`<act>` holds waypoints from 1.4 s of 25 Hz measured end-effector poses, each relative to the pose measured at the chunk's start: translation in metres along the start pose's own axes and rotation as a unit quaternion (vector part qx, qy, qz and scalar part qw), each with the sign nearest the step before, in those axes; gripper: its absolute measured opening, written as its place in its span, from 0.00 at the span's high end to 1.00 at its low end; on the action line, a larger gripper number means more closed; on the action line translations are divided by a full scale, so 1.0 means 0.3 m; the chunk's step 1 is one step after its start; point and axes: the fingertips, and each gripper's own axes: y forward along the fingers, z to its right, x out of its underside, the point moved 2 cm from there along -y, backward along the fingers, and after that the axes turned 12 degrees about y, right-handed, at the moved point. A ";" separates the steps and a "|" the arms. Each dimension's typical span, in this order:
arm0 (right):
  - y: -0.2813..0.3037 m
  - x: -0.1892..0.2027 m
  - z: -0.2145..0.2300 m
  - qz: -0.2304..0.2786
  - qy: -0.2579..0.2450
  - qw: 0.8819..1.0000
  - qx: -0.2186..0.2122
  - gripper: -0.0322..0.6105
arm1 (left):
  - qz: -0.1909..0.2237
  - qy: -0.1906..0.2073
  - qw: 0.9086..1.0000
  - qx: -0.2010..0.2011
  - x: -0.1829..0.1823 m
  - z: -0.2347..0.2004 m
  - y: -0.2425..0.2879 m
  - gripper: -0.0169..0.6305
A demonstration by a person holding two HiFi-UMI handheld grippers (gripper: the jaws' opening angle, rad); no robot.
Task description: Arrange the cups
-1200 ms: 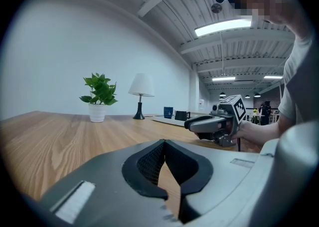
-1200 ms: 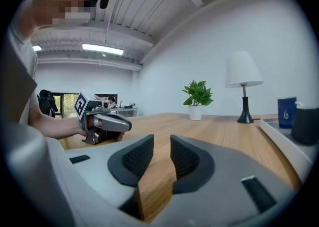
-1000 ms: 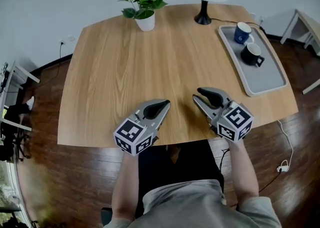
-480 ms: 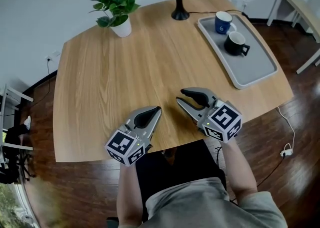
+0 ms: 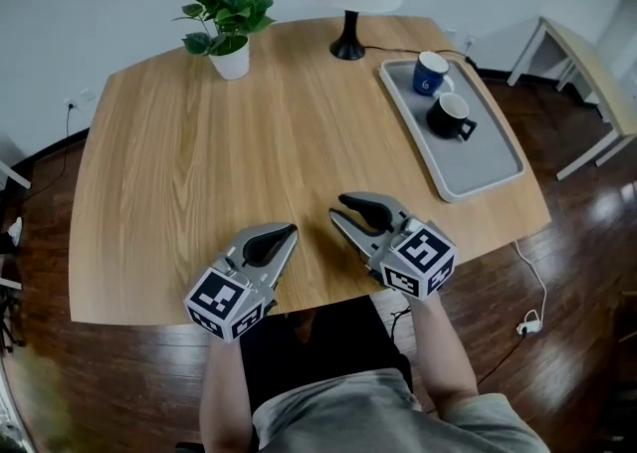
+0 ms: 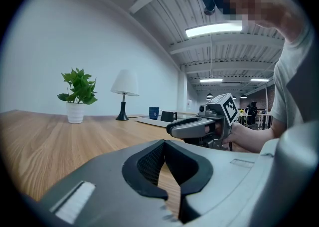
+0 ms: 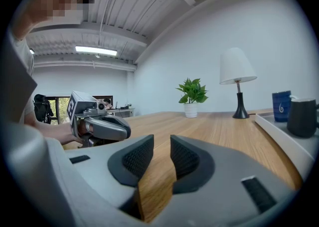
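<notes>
The left gripper (image 5: 284, 234) and the right gripper (image 5: 338, 209) are held at the near edge of the table (image 5: 199, 162), each with jaws together and nothing between them, well apart from the cups. The grey tray (image 5: 478, 167) at the far right holds a blue cup (image 5: 431, 73) and a black cup (image 5: 448, 115), just beside each other. I think the danger is there: a reach for one cup may knock the other, or push the tray toward the table edge nearby.
</notes>
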 end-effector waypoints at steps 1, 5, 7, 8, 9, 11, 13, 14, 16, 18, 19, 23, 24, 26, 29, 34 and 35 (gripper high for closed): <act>0.000 0.000 0.001 -0.001 0.001 1.000 0.000 0.80 | 0.001 0.000 1.000 -0.001 -0.001 0.000 0.001 0.96; -0.002 0.000 0.005 -0.002 0.002 1.000 0.001 0.80 | 0.002 0.000 1.000 -0.003 -0.002 0.000 0.003 0.96; -0.003 0.001 0.005 0.000 0.003 1.000 0.003 0.80 | 0.002 0.000 1.000 -0.003 -0.001 0.001 0.004 0.96; -0.005 0.001 0.006 0.001 0.003 1.000 0.004 0.80 | 0.002 0.001 1.000 -0.003 0.000 0.002 0.004 0.96; -0.007 0.001 0.007 0.002 0.003 1.000 0.005 0.80 | 0.002 0.001 1.000 -0.003 0.000 0.003 0.005 0.96; -0.008 -0.001 0.008 0.002 0.003 1.000 0.006 0.80 | 0.003 0.001 1.000 -0.003 -0.001 0.002 0.006 0.96; -0.009 -0.001 0.009 -0.001 0.002 1.000 0.006 0.80 | 0.004 0.001 1.000 -0.003 -0.002 0.004 0.007 0.96; -0.010 0.000 0.009 -0.002 0.002 1.000 0.007 0.80 | 0.004 0.000 1.000 -0.003 -0.003 0.005 0.008 0.96; -0.009 -0.002 0.009 -0.003 0.002 1.000 0.007 0.80 | 0.004 0.001 1.000 -0.003 -0.004 0.004 0.007 0.96; -0.007 -0.002 0.010 -0.004 0.002 1.000 0.006 0.80 | 0.003 0.000 1.000 -0.004 -0.003 0.003 0.008 0.96; -0.007 -0.002 0.010 -0.004 0.002 1.000 0.006 0.80 | 0.003 0.000 1.000 -0.004 -0.003 0.003 0.008 0.96; -0.011 0.000 0.009 -0.005 0.003 1.000 0.006 0.80 | 0.003 -0.001 1.000 -0.006 -0.002 0.006 0.008 0.96; -0.011 -0.001 0.009 -0.005 0.002 1.000 0.006 0.80 | 0.003 -0.001 1.000 -0.007 -0.003 0.005 0.008 0.96; -0.011 -0.004 0.011 -0.004 0.002 1.000 0.007 0.80 | 0.005 0.000 1.000 -0.008 -0.005 0.003 0.010 0.96; -0.011 -0.005 0.011 -0.003 0.001 1.000 0.008 0.80 | 0.005 0.001 1.000 -0.007 -0.005 0.003 0.010 0.96; -0.010 -0.003 0.010 -0.003 0.002 1.000 0.008 0.80 | 0.005 -0.001 1.000 -0.007 -0.002 0.002 0.008 0.96; -0.010 -0.005 0.010 -0.002 0.002 1.000 0.009 0.80 | 0.005 0.000 1.000 -0.007 -0.003 0.001 0.007 0.96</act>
